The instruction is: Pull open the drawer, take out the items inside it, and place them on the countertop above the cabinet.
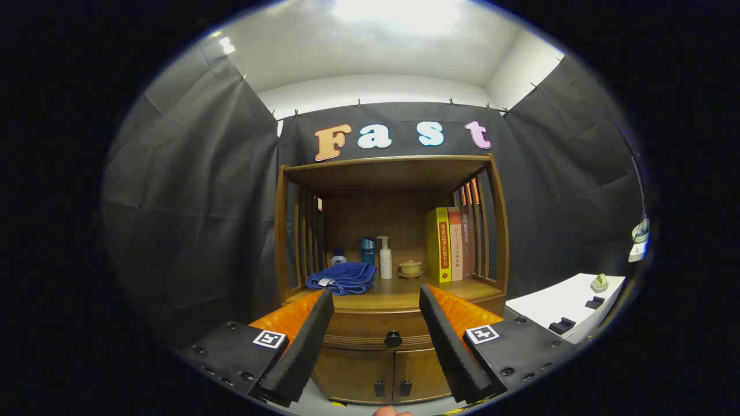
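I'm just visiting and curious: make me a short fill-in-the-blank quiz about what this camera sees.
1. The drawer with the round knob is ____.
2. The gripper has its fingers ____, holding nothing.
3. The folded towel on the countertop is ____ in colour.
4. The books stand ____.

Missing words: closed; open; blue; upright

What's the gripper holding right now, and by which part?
Nothing. The gripper is open, its fingers spread apart with the closed drawer's knob beyond them, untouched.
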